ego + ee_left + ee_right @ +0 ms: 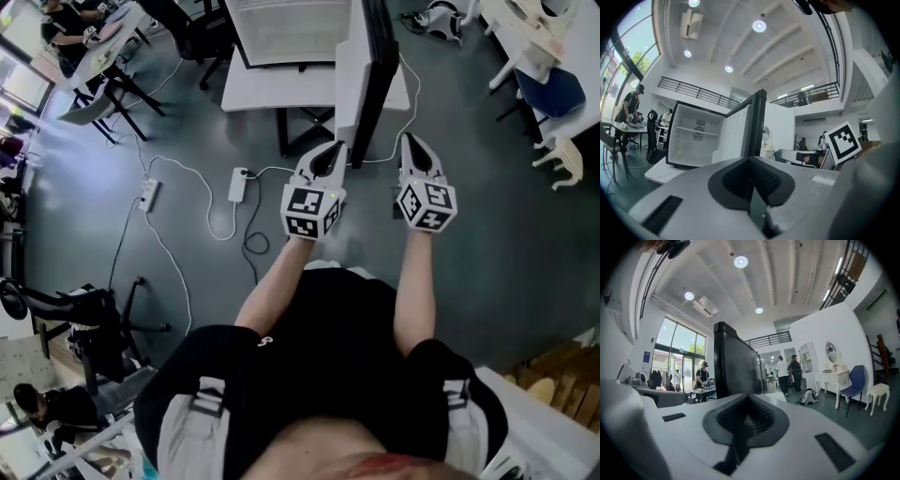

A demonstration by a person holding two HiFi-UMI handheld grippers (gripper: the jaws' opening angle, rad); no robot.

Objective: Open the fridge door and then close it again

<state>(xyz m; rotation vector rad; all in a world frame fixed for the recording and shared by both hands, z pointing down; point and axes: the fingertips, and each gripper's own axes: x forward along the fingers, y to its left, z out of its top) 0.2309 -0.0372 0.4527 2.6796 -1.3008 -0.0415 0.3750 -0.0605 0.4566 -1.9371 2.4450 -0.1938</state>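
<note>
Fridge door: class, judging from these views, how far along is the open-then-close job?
Done: the fridge door stands swung open, with the white interior showing. In hand: nothing. The left claw and right claw are both shut and empty, short of the door. Left: swinging the door closed.

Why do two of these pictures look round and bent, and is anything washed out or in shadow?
Left gripper view: a fisheye lens gives the dark round border and curves the ceiling beams; the ceiling lamps flare white. Right gripper view: same bending; the windows look washed out. Head view: stretched towards the edges, evenly lit, only soft shadows.
</note>
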